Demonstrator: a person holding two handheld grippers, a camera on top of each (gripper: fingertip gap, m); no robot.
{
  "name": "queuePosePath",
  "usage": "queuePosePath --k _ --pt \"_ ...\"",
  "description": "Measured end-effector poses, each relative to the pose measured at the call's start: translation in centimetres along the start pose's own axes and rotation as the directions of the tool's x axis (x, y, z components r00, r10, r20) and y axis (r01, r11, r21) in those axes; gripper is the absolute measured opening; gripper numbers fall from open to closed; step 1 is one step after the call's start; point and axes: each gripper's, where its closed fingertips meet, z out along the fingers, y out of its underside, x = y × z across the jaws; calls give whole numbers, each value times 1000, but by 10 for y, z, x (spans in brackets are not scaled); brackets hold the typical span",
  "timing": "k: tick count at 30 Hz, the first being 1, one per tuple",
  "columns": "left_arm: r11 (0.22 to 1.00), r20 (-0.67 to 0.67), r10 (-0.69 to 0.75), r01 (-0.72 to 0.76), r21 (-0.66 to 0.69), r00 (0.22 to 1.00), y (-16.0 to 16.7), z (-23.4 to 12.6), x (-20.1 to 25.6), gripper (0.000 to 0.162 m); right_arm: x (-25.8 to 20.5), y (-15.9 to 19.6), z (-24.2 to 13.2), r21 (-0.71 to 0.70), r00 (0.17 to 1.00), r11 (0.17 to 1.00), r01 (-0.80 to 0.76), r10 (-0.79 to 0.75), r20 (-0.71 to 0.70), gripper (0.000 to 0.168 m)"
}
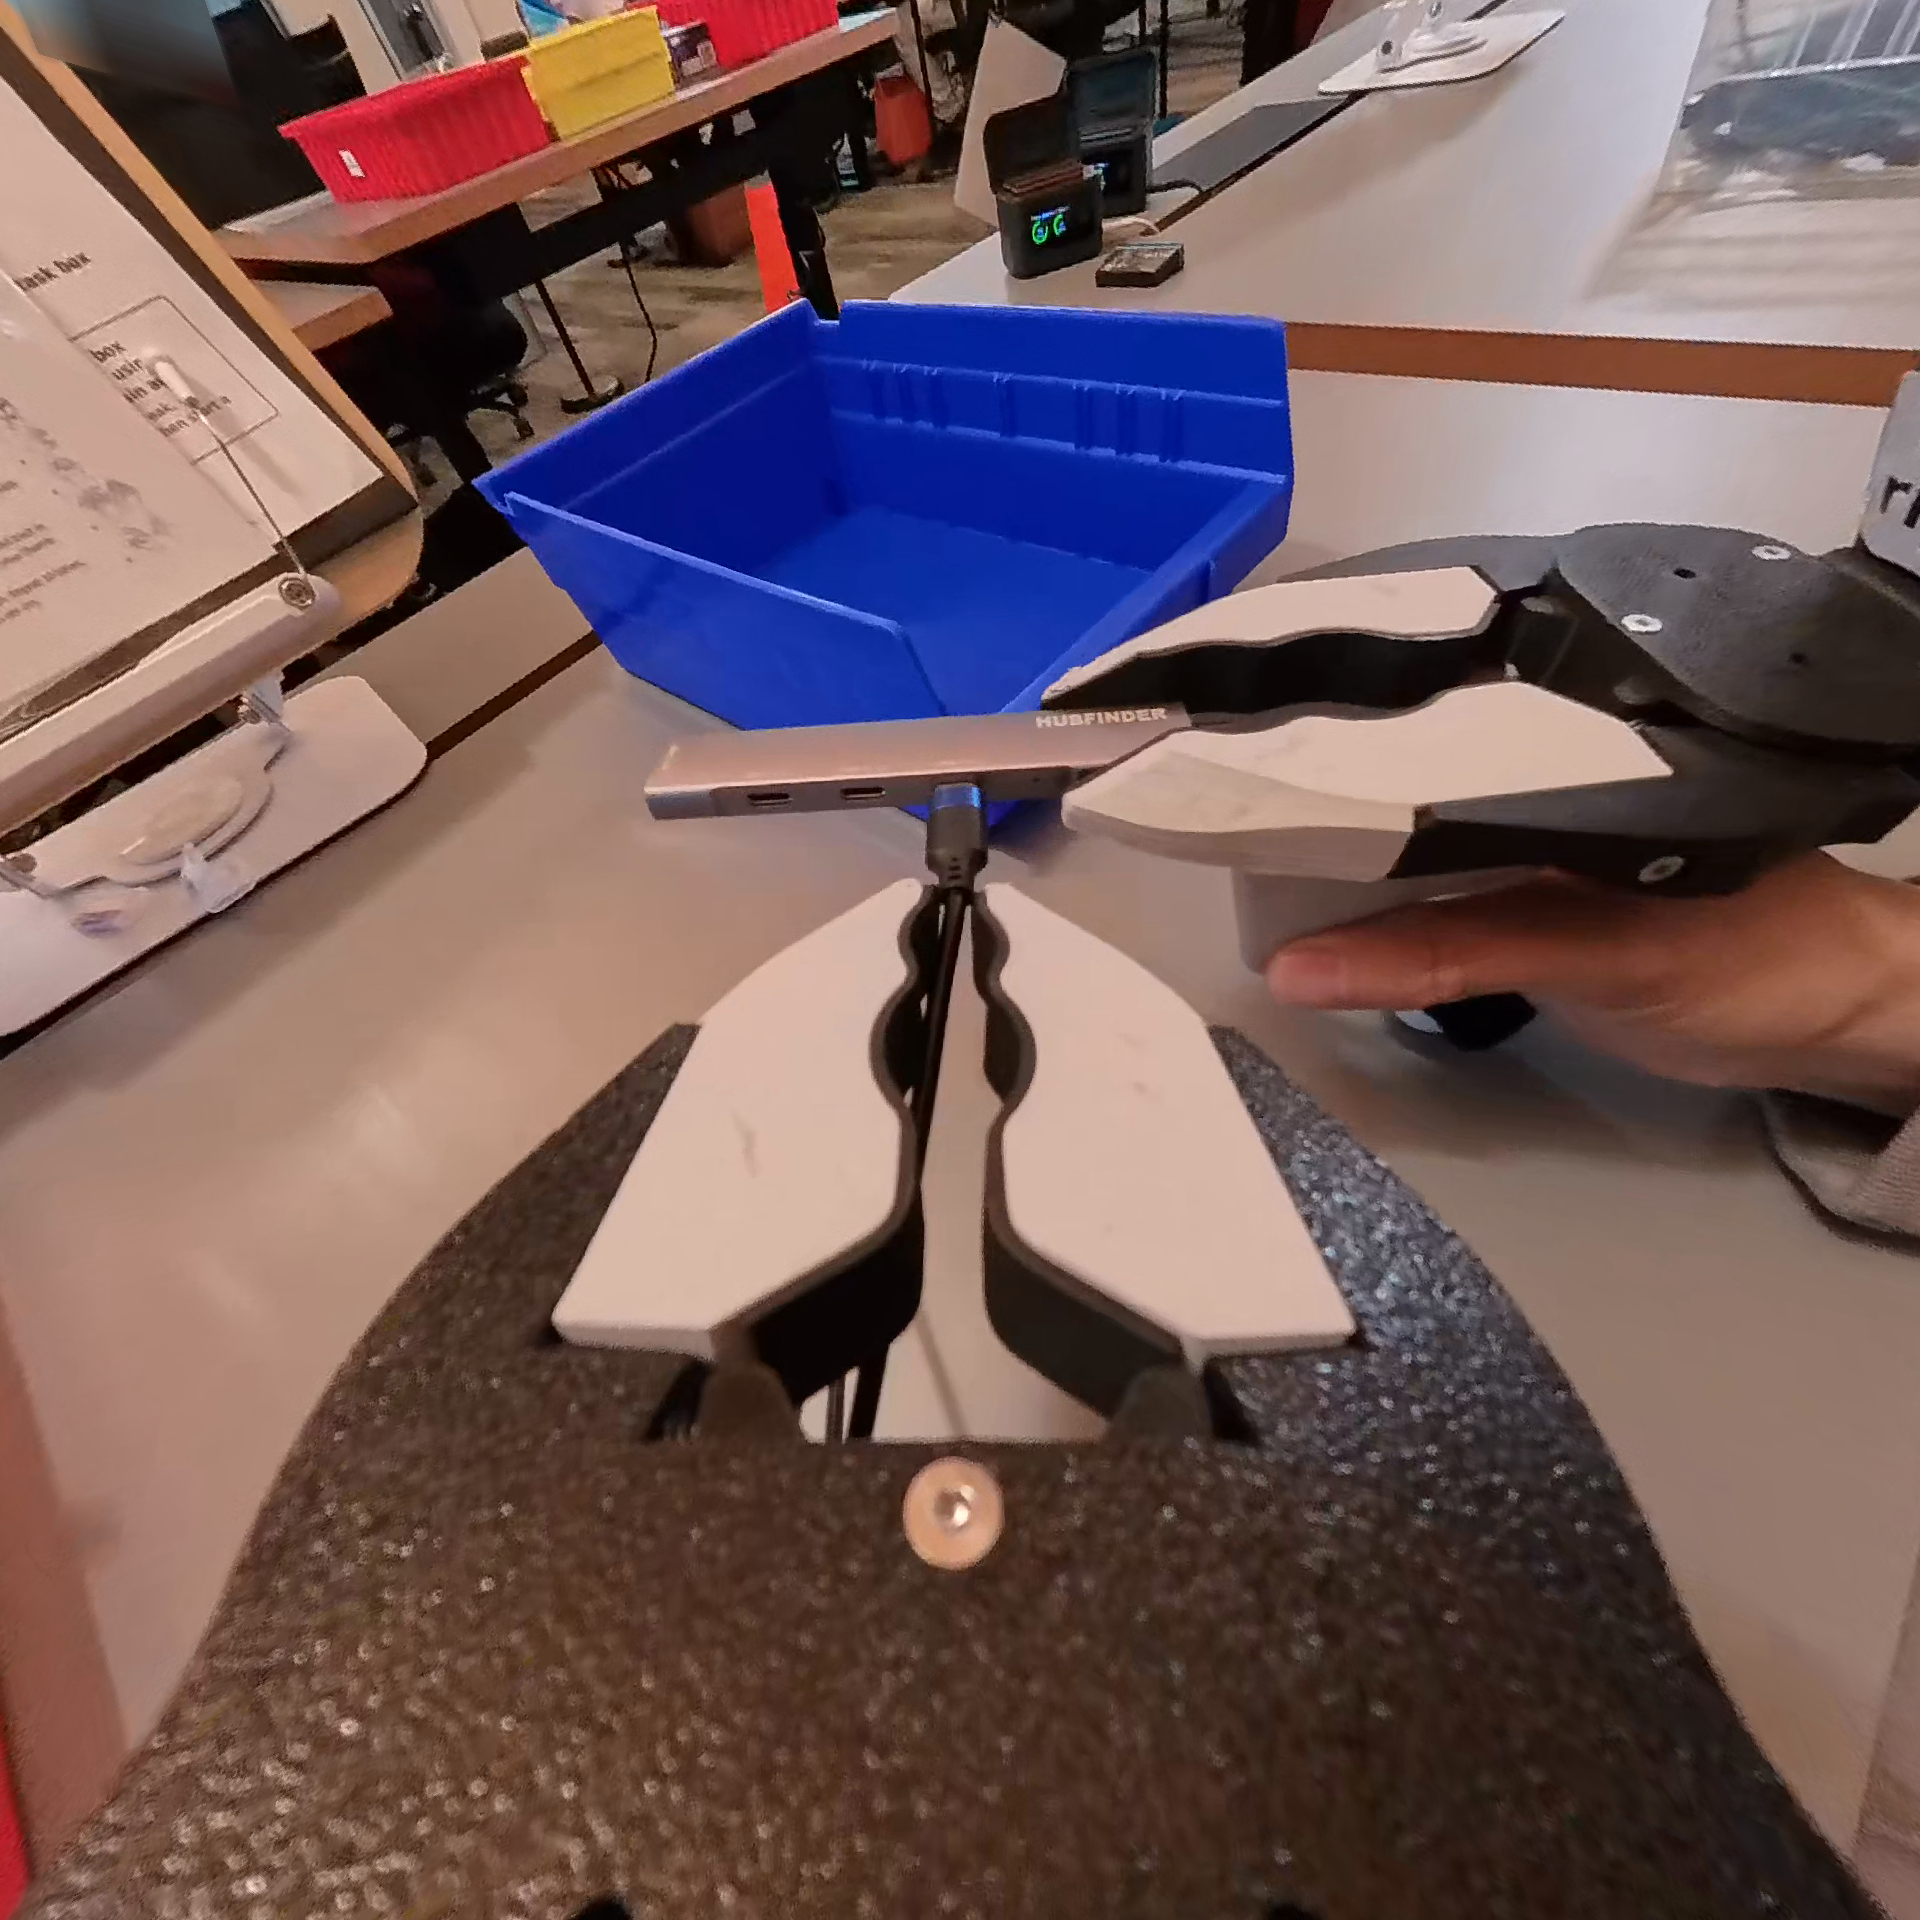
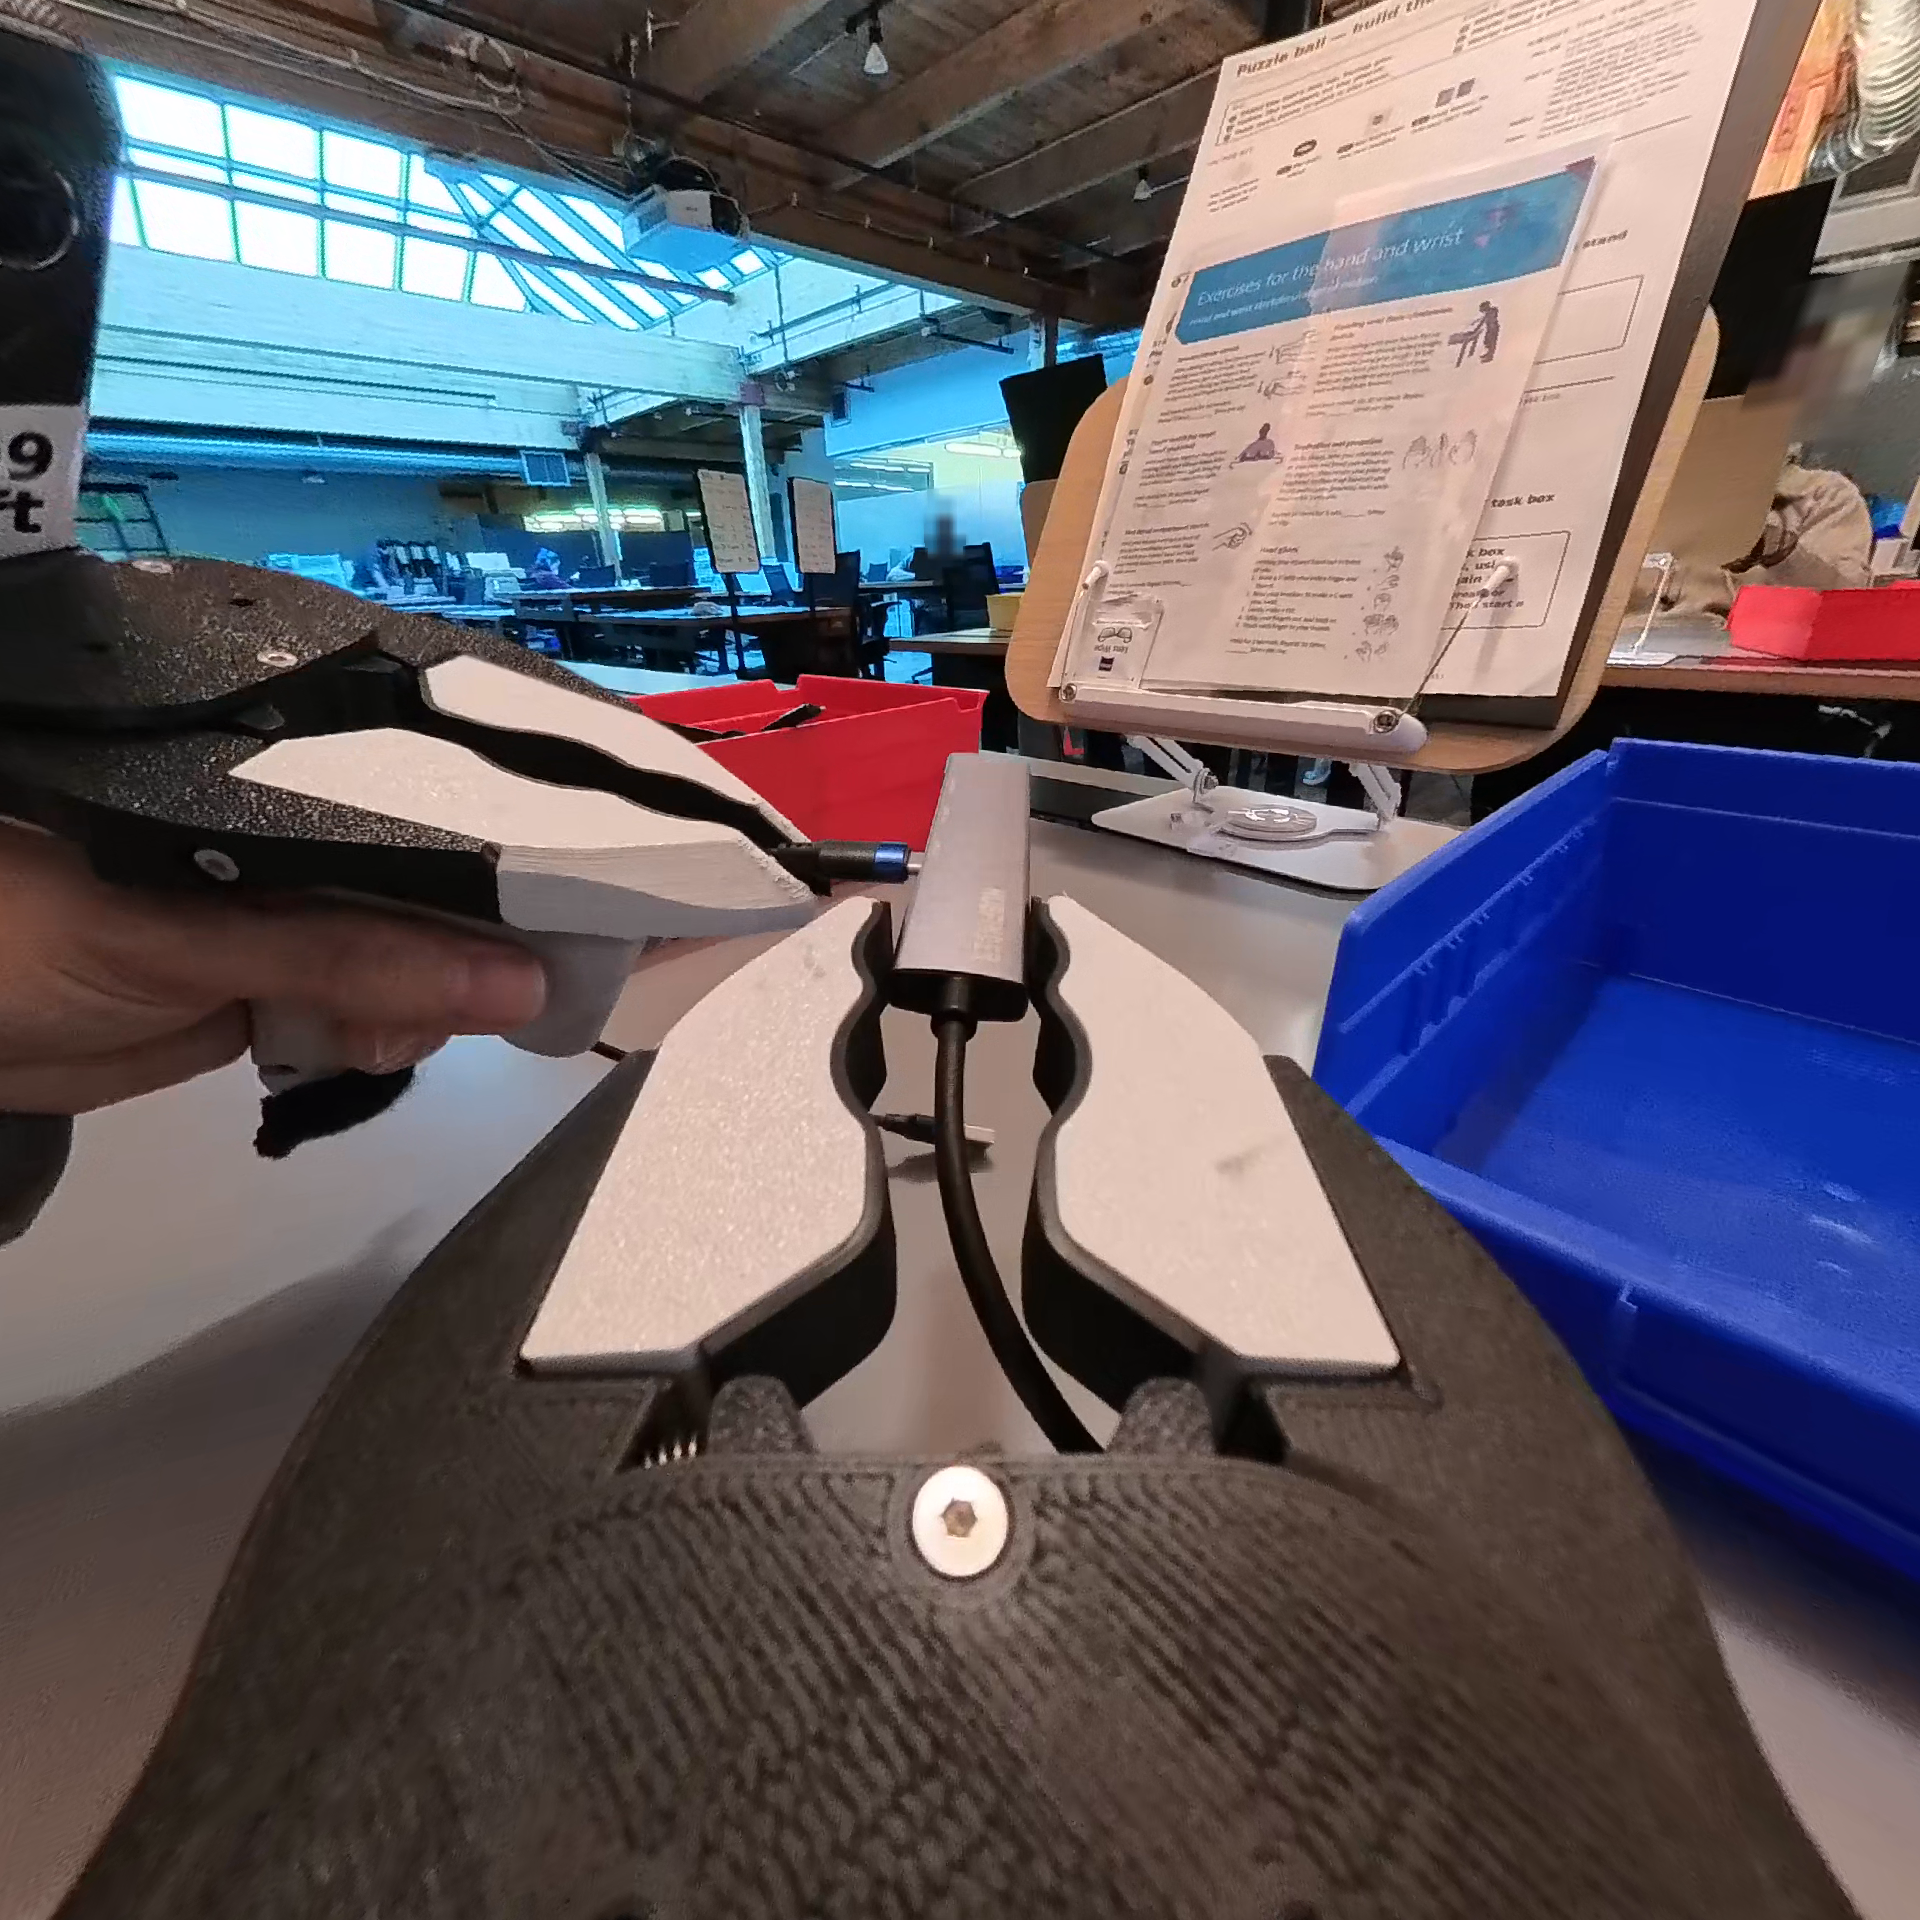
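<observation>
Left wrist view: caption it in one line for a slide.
Left gripper pinches a black cable plugged into a grey hub held by the right gripper, before a blue bin.

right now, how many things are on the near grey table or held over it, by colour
blue: 1, the empty bin
grey: 1, the usb hub, gripped by the right claw
black: 1, the cable plugged into the hub, gripped by the left claw
white: 1, the paper stand
total: 4
</observation>
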Motion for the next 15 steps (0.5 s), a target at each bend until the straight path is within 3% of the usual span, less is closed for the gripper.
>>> queuePosePath --k 15 --pt "999 44 -24 23 27 999 -2 0 -1 5 -2 0 0 -6 998 999 -34 35 43 25"
